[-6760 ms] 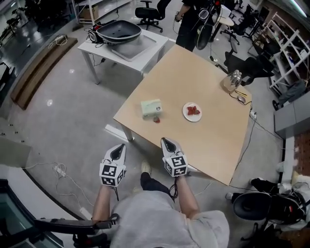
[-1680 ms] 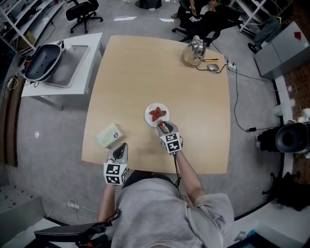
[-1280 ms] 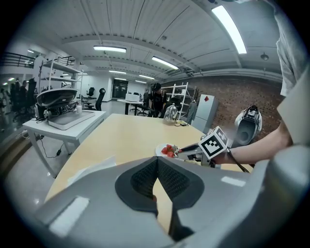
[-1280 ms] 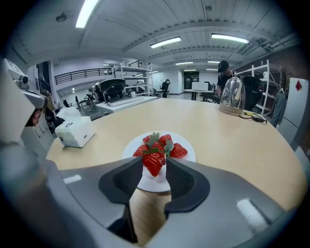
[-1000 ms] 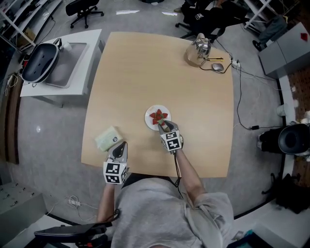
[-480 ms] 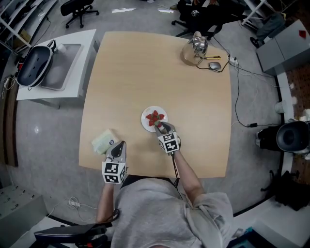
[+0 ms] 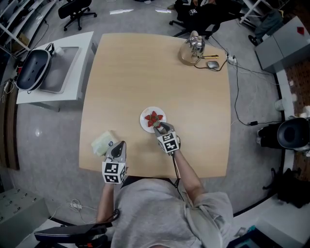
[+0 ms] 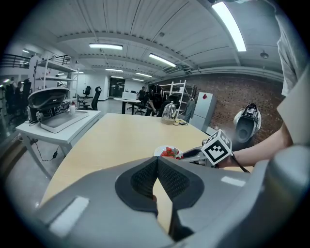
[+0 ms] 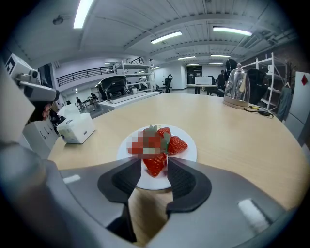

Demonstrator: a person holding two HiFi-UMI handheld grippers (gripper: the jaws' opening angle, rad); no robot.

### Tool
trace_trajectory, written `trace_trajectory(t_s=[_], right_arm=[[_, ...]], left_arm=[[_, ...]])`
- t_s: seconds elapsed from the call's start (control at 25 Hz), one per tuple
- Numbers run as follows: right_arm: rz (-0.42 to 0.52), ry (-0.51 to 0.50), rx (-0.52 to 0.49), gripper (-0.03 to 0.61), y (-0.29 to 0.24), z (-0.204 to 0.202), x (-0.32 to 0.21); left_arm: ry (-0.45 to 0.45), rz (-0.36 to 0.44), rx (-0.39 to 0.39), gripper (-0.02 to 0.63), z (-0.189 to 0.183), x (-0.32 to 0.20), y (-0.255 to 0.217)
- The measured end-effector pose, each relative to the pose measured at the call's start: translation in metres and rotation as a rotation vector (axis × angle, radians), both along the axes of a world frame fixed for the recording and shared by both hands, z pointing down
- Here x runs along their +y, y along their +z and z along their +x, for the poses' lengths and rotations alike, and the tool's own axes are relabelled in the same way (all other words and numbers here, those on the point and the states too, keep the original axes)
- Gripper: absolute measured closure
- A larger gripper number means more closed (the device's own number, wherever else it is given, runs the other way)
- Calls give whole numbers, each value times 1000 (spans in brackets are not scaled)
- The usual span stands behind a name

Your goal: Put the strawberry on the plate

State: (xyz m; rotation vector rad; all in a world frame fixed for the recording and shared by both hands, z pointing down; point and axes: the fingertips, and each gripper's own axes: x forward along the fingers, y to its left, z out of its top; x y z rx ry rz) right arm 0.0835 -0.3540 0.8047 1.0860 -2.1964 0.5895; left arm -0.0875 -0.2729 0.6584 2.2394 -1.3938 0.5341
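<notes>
Having just widened our right gripper [image 7: 159, 127], we see the strawberry [image 9: 155, 164] lying between its tips on the plate [image 9: 189, 153], so only backing off remains; our left gripper [image 8: 158, 163] sits pressed together, empty.

Lab with shelving racks [image 9: 130, 68], office chairs [image 7: 72, 7]

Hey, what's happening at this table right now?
A person holds a gripper in each hand at a wooden table. The right gripper reaches over the near edge of a white plate with a strawberry between its jaws. The jaws have just been opening, so it seems to be letting the strawberry go onto the plate, beside other strawberries. The left gripper is shut and empty, next to a pale box.
</notes>
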Motion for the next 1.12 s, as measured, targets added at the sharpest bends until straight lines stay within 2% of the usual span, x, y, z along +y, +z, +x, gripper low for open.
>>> trace_trajectory(t_s=[0.24, 0.64, 1.12], right_arm=[[-1, 5, -15, 350, -3, -1, 4], [63, 24, -10, 324, -27, 0, 9], [216, 39, -30, 405, -84, -4, 32]], left_arm=[[12, 9, 0, 594, -2, 5, -2], [21, 37, 7, 594, -9, 22, -10], [33, 90, 25, 594, -10, 46, -25]])
